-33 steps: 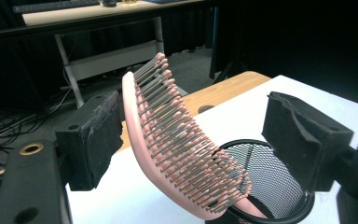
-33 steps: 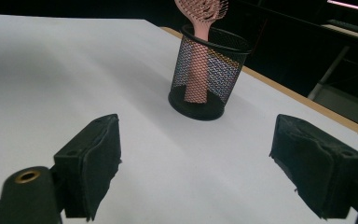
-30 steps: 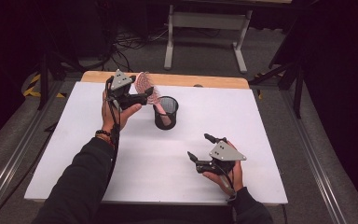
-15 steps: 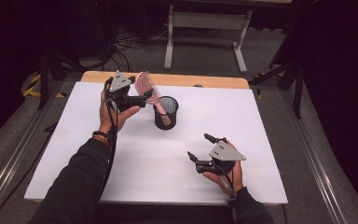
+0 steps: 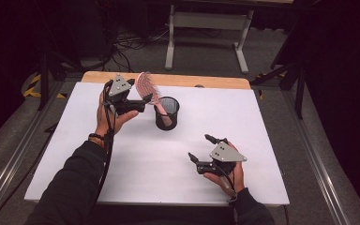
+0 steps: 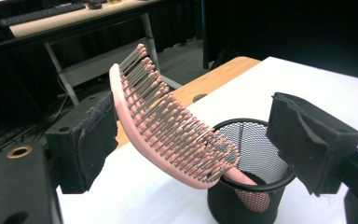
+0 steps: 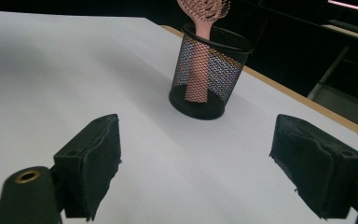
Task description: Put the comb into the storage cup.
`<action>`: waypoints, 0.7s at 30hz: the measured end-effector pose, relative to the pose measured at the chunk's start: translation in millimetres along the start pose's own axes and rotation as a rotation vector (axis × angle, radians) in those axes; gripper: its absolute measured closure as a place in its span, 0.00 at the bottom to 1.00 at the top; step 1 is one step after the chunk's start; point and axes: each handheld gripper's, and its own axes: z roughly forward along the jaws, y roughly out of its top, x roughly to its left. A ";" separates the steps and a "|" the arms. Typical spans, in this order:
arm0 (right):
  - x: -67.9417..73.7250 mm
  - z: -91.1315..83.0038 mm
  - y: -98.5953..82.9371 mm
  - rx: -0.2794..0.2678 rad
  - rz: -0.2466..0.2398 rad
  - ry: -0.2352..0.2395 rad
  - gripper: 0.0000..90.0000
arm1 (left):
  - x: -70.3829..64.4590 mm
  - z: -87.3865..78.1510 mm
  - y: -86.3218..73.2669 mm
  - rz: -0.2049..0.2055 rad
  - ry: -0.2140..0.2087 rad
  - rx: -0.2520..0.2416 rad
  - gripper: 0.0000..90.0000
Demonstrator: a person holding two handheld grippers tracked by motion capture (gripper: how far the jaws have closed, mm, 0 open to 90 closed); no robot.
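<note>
A pink hairbrush [image 5: 146, 84] stands handle-down in a black mesh cup [image 5: 167, 115] near the back middle of the white table, its bristled head leaning out to the left. My left gripper [image 5: 143, 94] is at the brush head and is open. In the left gripper view its jaws stand wide on either side of the brush [image 6: 168, 126], apart from it, above the cup [image 6: 256, 186]. My right gripper [image 5: 200, 147] rests open near the front right, nothing between its jaws. The right gripper [image 7: 205, 161] faces the cup [image 7: 205, 79] and the brush handle [image 7: 198, 65].
A white sheet [image 5: 122, 159] covers the table, and a wooden strip [image 5: 187, 80] shows along its far edge. A grey metal stand [image 5: 206, 21] and cables lie on the floor beyond. Metal rails [image 5: 318, 173] run along both sides.
Almost nothing differs. The left hand has shifted very slightly, the brush still leans in the cup, and the right gripper has stayed in place.
</note>
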 end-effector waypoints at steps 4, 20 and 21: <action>-0.2 0.7 -0.3 0.003 0.000 -0.001 0.18 | -1.5 -3.2 -1.5 0.004 -0.015 -0.005 0.17; 1.2 1.4 0.1 0.007 -0.014 -0.001 0.17 | -6.2 -13.3 -5.1 0.032 -0.067 -0.032 0.10; 1.0 1.3 0.1 0.008 -0.016 -0.009 0.18 | -7.0 -14.1 -5.5 0.036 -0.068 -0.039 0.10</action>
